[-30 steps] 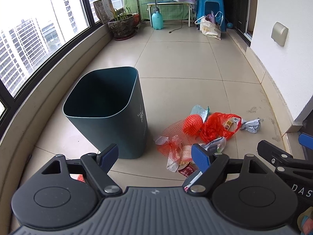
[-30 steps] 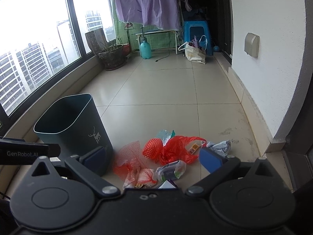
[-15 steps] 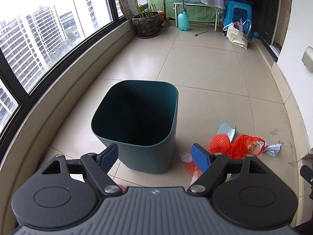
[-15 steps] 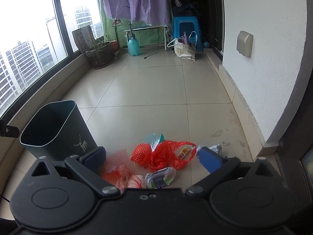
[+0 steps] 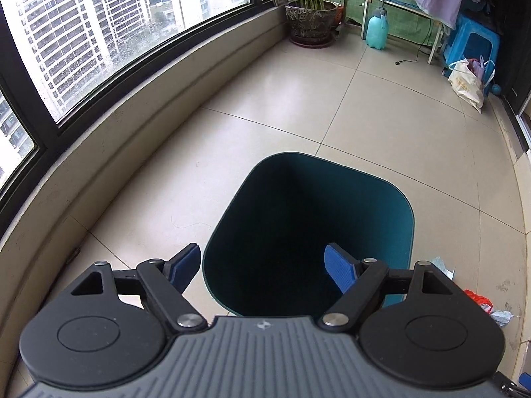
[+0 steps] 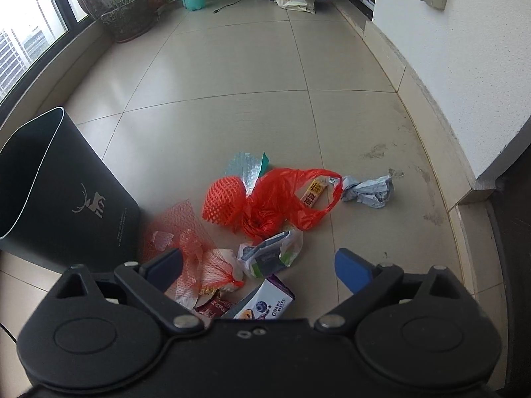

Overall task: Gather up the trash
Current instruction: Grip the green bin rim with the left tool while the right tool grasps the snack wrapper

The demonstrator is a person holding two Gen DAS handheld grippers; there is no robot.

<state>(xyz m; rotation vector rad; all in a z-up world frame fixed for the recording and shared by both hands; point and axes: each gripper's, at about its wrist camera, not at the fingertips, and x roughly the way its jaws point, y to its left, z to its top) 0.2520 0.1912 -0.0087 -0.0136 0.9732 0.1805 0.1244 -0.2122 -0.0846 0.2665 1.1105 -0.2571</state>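
A dark teal trash bin [image 5: 381, 199] stands on the tiled floor; my left gripper [image 5: 262, 267] hangs open and empty above its near rim, looking down into it. In the right wrist view the bin [image 6: 76, 212] is at the left. My right gripper [image 6: 259, 267] is open and empty just above a pile of trash: a red plastic bag [image 6: 278, 199], an orange foam net [image 6: 224, 204], red mesh netting [image 6: 186, 232], a clear wrapper [image 6: 268, 255], a purple carton [image 6: 265, 303] and a crumpled grey wrapper [image 6: 368, 190].
A potted plant [image 5: 312, 20], a teal spray bottle [image 5: 376, 31], a blue stool [image 5: 471, 38] and a white shopping bag [image 5: 466, 81] stand at the far end. A low window ledge [image 5: 109, 139] runs along the left; a white wall [image 6: 464, 76] borders the right.
My left gripper has moved left and over the bin, which now fills its lower view. My right gripper has dropped lower and closer to the trash pile.
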